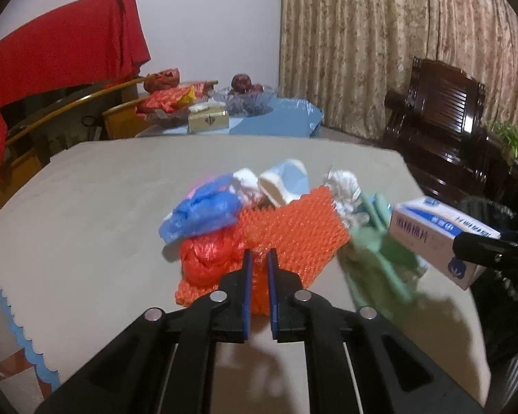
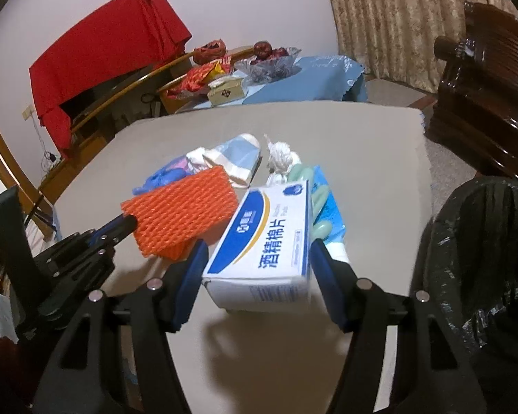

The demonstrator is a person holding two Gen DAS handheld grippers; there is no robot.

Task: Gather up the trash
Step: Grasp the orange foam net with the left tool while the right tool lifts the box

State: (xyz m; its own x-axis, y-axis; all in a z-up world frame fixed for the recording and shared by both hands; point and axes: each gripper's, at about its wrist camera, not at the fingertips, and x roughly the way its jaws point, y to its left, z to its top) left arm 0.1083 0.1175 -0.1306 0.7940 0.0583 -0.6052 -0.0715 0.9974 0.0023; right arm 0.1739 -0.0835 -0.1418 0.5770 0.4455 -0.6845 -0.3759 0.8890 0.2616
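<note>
Trash is lying heaped mid-table [image 1: 86, 189]. Left gripper [image 1: 259, 257] is clenching the near edge of the orange net [image 1: 293, 231], which is resting on the heap. Right gripper [image 2: 255, 252] is grasping the white-and-blue box [image 2: 262, 238], holding it above the table beside the black-lined bin [image 2: 473, 241].

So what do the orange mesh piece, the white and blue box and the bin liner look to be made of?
Orange mesh piece: soft foam netting, matte, going by its puffy diamond weave.
White and blue box: printed cardboard, smooth, with crisp folded edges.
Bin liner: thin black plastic film, judging by its crinkles and glints.
</note>
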